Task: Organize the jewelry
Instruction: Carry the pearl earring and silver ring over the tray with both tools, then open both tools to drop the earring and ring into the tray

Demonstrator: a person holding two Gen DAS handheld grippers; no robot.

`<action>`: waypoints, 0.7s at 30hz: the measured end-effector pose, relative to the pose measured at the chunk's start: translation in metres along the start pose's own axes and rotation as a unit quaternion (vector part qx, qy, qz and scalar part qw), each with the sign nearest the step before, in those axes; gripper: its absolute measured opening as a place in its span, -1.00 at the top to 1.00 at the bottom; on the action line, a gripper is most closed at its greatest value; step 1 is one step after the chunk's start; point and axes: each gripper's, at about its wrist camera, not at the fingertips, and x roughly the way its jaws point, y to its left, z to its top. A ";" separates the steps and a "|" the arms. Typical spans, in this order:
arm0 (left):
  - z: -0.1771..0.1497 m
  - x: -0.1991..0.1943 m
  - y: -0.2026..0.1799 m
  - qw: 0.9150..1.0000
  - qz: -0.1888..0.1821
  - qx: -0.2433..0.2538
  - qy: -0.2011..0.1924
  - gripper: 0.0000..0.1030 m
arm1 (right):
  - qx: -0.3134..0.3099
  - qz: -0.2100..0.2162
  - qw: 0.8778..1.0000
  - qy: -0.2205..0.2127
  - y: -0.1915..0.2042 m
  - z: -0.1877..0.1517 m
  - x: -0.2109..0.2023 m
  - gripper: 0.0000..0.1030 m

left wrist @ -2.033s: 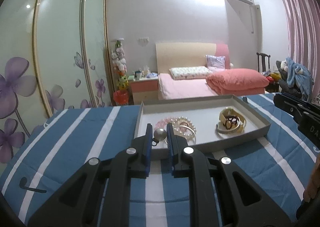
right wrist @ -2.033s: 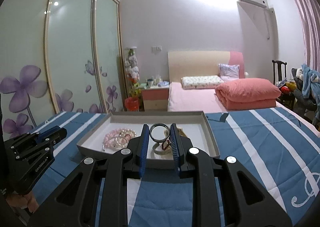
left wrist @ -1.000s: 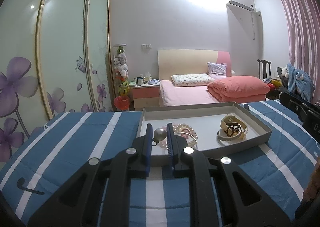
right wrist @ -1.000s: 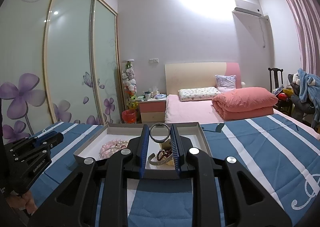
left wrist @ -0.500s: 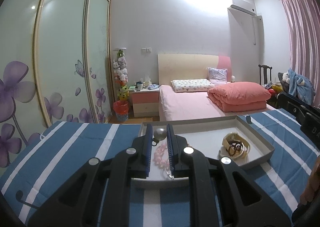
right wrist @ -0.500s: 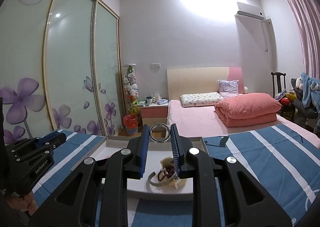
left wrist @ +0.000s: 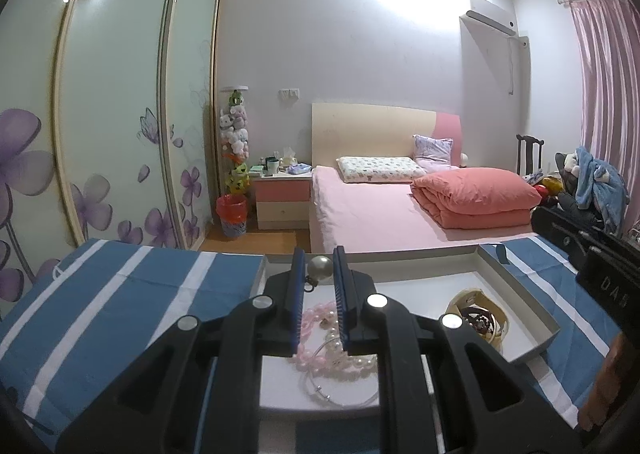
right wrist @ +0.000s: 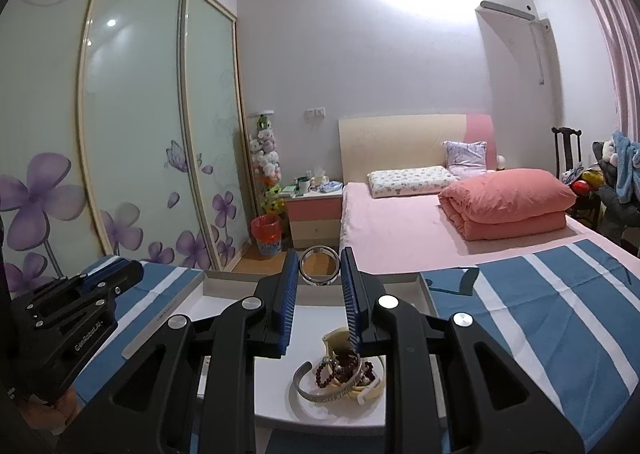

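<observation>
Pink bead strand (left wrist: 316,320) partly hidden behind left claw (left wrist: 319,274); tray (right wrist: 160,328) near edge covered.

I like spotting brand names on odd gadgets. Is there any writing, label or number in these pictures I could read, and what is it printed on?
"GenRobot.AI": white print on the black body of the left gripper, seen from the right wrist camera; last letters slightly blurred.
"DAS": pale letters on the black body of the right gripper, in the left wrist view; uncertain, partly cut off.
Small print on the tray rim: too small to read.

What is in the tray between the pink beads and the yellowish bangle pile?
Nothing: in the left wrist view, bare white tray floor separates the pink bead bracelet from the bangle pile.
</observation>
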 end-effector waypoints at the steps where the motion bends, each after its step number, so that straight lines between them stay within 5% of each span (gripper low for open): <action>1: -0.001 0.003 0.000 1.000 -0.001 -0.001 0.002 0.71 | 0.001 0.002 1.000 0.005 -0.001 -0.002 0.004 0.56; 21: -0.019 0.031 -0.008 1.000 -0.021 0.009 0.021 0.71 | 0.016 0.011 0.998 0.059 -0.005 -0.021 0.033 0.56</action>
